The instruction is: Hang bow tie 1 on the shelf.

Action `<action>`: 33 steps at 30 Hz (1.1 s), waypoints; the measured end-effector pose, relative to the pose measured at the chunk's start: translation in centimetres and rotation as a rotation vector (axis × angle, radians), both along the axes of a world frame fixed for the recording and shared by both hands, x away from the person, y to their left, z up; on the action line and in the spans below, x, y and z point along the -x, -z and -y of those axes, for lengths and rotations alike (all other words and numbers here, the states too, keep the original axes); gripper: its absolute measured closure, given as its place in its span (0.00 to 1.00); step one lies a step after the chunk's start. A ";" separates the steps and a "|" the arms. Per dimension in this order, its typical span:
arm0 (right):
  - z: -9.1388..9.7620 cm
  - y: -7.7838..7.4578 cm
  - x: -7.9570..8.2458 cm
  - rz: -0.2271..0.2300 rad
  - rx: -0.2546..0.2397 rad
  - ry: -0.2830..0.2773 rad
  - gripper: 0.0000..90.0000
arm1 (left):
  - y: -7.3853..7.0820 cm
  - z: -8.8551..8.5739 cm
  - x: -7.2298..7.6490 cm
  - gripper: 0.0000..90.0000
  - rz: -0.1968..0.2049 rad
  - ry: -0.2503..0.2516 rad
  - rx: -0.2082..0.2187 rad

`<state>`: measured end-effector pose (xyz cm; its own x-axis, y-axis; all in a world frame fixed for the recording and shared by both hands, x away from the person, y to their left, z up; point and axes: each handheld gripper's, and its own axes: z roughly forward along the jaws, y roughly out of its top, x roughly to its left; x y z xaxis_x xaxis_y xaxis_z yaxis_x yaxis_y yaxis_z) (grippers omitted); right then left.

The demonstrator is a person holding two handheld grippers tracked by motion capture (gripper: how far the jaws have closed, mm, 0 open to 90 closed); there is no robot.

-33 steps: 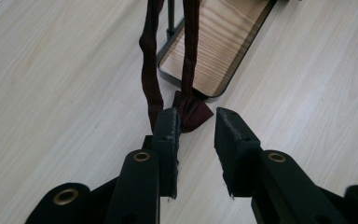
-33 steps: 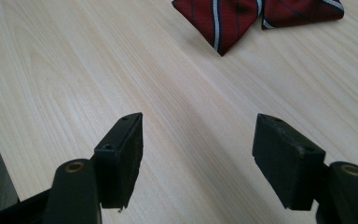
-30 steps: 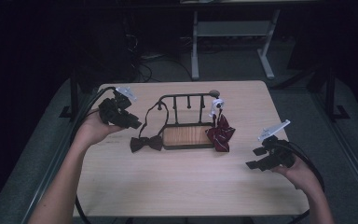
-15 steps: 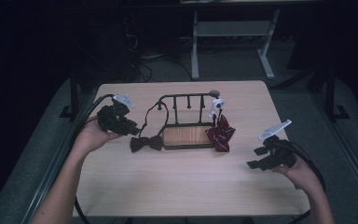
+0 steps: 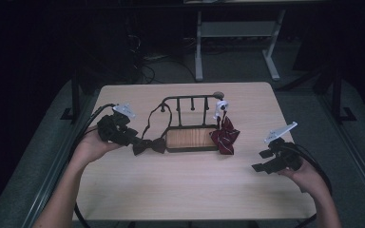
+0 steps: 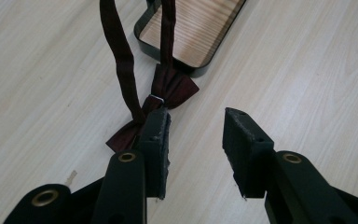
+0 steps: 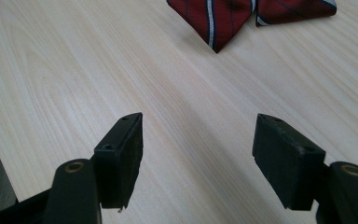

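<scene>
On the wooden table, the left gripper is opening its jaws beside the dark bow tie, nothing clamped. The right gripper is waiting released. The strap is at risk of snagging a pad and dragging the rack.

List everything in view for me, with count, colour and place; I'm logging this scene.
table: 1, light wood, under everything
rack: 1, black frame with wooden base, table centre
dark bow tie: 1, dark maroon, flat left of the rack, strap looped up to it
striped bow tie: 1, red with stripes, at the rack's right end
left gripper: 1, black, jaws apart, one pad beside the dark bow tie
right gripper: 1, black, open over bare table
</scene>
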<state>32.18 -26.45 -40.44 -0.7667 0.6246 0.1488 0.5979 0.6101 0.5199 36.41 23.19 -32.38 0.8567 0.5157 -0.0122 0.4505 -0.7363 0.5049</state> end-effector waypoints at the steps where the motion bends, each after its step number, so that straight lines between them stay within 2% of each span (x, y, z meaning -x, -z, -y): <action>1: 0.0 0.0 0.0 0.000 0.000 0.001 0.37 | 0.0 0.0 0.0 0.68 0.000 0.000 0.000; 8: 0.0 0.0 0.0 -0.004 0.001 0.003 0.37 | 0.9 -0.5 0.8 0.66 -0.001 -0.007 0.021; 12: -0.1 0.1 0.0 -0.004 0.003 0.001 0.37 | 1.3 -0.8 1.0 0.65 -0.004 0.002 0.011; 23: -0.1 0.2 0.0 -0.007 0.004 0.003 0.37 | 1.9 -0.9 1.7 0.62 -0.005 0.006 0.018; 33: 0.0 0.3 0.0 -0.013 0.007 0.005 0.37 | 3.3 -1.2 2.4 0.60 -0.018 0.005 0.026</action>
